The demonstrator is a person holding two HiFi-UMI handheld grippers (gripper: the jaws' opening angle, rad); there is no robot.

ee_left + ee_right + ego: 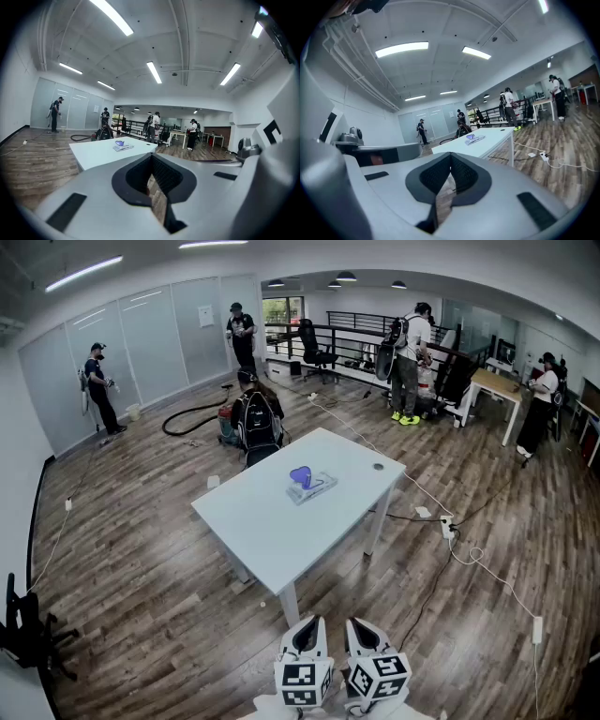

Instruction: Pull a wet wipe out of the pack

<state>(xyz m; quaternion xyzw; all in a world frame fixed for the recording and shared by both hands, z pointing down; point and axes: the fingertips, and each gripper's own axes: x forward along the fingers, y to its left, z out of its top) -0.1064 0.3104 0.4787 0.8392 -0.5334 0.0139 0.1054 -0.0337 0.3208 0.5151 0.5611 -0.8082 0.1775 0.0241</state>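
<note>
white table [246, 521] holds the wipe pack [311, 487] near its middle, straight ahead and well apart from me. my left gripper [306, 632] and right gripper [366, 634] hang side by side, both pinched together and empty. i judge the left lines up slightly better.

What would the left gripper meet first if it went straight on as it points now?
From the left gripper the way looks free at first; its line seems to skim over the white table, right of the wipe pack; depth unclear.
</note>
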